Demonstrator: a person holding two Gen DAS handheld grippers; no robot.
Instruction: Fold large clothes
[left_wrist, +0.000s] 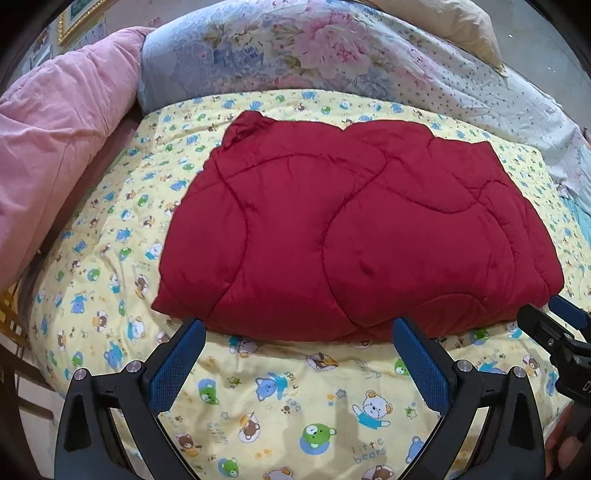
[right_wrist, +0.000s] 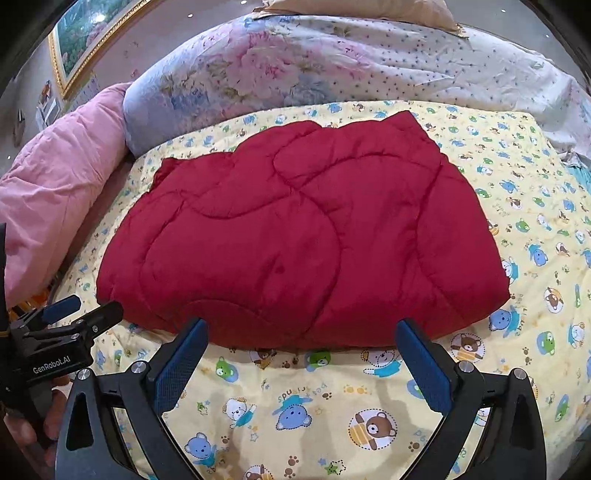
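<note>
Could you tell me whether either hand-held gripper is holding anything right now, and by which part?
Nothing is held. The left hand-held gripper and right hand-held gripper are both open, just short of the folded red quilt's near edge.

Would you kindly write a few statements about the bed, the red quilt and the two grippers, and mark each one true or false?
1. The red quilt lies folded on the yellow bear-print sheet. True.
2. The left gripper is clamped on the quilt's near edge. False: its jaws are wide open, holding nothing, just short of that edge.
3. The right gripper is open. True.
4. A pink duvet is bunched at the left of the bed. True.
5. The floral bedding lies on top of the red quilt. False: it is heaped behind the quilt, at the far side of the bed.
</note>
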